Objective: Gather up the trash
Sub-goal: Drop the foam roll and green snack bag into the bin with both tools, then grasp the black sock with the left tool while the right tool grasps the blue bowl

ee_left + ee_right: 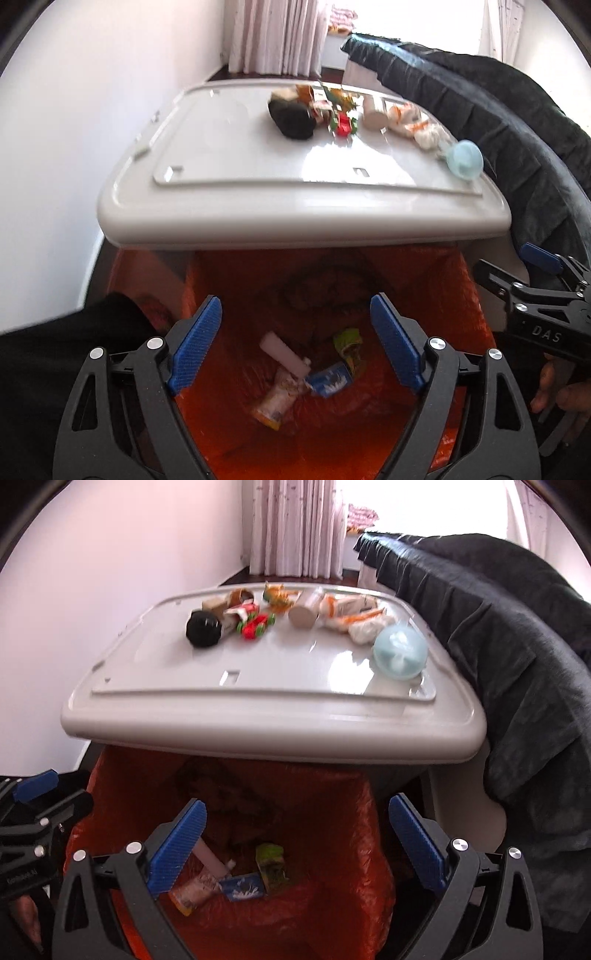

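An orange-lined trash bin (424, 266) (332, 786) stands open below both grippers. At its bottom lie a white tube (284, 354), a green wrapper (349, 347) (271, 864), a blue packet (330, 380) (242, 886) and a yellowish wrapper (275, 400). My left gripper (295, 306) hangs over the bin, open, with nothing between its blue pads. My right gripper (297, 803) is beside it over the bin, open wide and empty too. Behind the bin, on a white tabletop (295, 672), lie a black round object (203, 629), a red toy car (256, 624), a cardboard roll (304, 611), crumpled tissue (365, 629) and a pale blue lid (400, 651).
A dark blanket (517, 664) drapes over furniture along the table's right side. A white wall (74, 147) runs along the left and curtains (295, 528) hang at the back. A person's hand (554, 387) shows at the right edge of the left wrist view.
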Demonstrator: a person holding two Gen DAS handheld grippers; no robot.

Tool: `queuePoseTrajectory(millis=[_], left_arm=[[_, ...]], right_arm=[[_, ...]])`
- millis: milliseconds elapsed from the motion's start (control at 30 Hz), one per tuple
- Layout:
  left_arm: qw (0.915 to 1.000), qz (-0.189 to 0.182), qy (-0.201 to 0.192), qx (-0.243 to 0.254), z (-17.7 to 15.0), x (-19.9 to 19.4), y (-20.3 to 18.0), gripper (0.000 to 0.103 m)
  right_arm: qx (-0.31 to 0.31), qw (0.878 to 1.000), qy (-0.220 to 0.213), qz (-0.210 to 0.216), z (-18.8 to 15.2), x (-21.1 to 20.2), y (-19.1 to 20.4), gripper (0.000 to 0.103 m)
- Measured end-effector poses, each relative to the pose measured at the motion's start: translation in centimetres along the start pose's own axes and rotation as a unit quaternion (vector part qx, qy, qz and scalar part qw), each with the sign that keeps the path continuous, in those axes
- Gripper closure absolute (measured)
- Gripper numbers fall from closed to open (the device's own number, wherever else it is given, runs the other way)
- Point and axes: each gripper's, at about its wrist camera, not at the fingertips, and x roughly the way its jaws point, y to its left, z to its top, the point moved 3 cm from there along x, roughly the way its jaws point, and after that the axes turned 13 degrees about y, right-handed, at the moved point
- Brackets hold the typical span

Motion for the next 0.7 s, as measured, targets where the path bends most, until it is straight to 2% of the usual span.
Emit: queuePoseTrajectory(millis=[133,333,500,700], left_arm=[[0.9989,0.022,-0.040,0.013,2.0,-1.1,0.0,0.022],[0.9965,0.038,-0.071,0.023,5.7,-1.5,-0.7,0.022],[0.9963,0.040,-0.074,0.017,8.7,-0.4,-1.2,0.022],[0.9971,0.035,-0.068,0.008,10.6,1.1,-1.2,0.022]], right_arm=[[0.011,0.999,-0.027,-0.021,3.0,-1.0,-1.7,0.005],[0.036,0.995,-0.070,-0.063,10.4,0.0,-5.3,0.005],[0.053,0.995,-0.040,-0.073,14.9,5.1,-7.6,0.005],[0.059,0.994,-0.007,-0.087,16.6,9.6,-9.1,0.006]])
